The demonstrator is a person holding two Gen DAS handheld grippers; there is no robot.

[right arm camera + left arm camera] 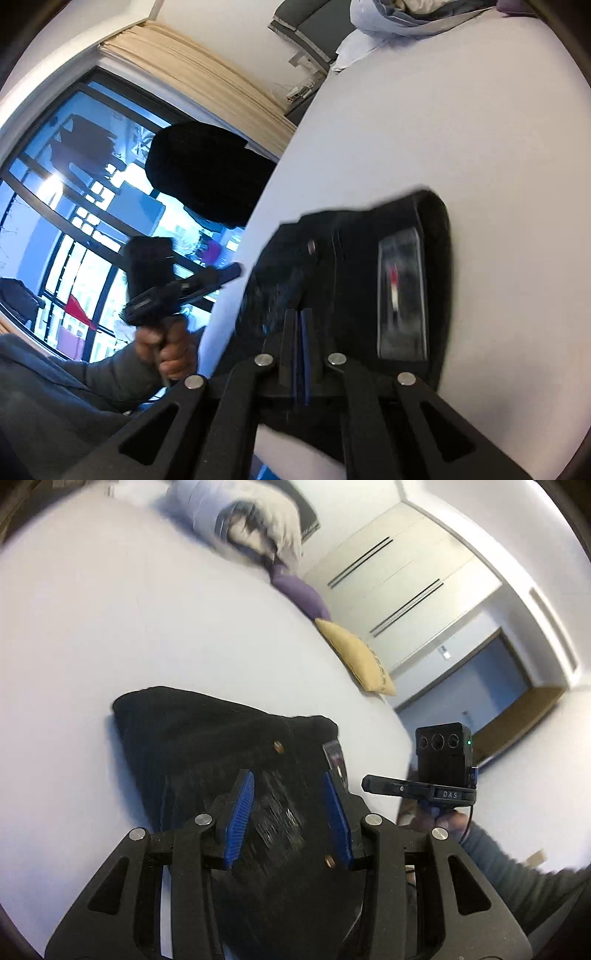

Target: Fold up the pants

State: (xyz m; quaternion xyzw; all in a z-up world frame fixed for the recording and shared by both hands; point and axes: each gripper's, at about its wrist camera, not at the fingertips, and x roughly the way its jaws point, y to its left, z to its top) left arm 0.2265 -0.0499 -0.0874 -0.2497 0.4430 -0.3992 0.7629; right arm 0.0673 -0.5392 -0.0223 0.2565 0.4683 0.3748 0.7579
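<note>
Pants point(207, 746), dark and bunched, lie on the white bed point(129, 620) straight ahead of the left gripper point(288, 819), whose jaws stand partly apart above the cloth. From the right wrist, the right gripper point(300, 332) is pinched together at the pants' near edge; a grip is uncertain.

The letters "DAS" stand in white on the side of the right gripper point(371, 784), seen from the left wrist camera.
</note>
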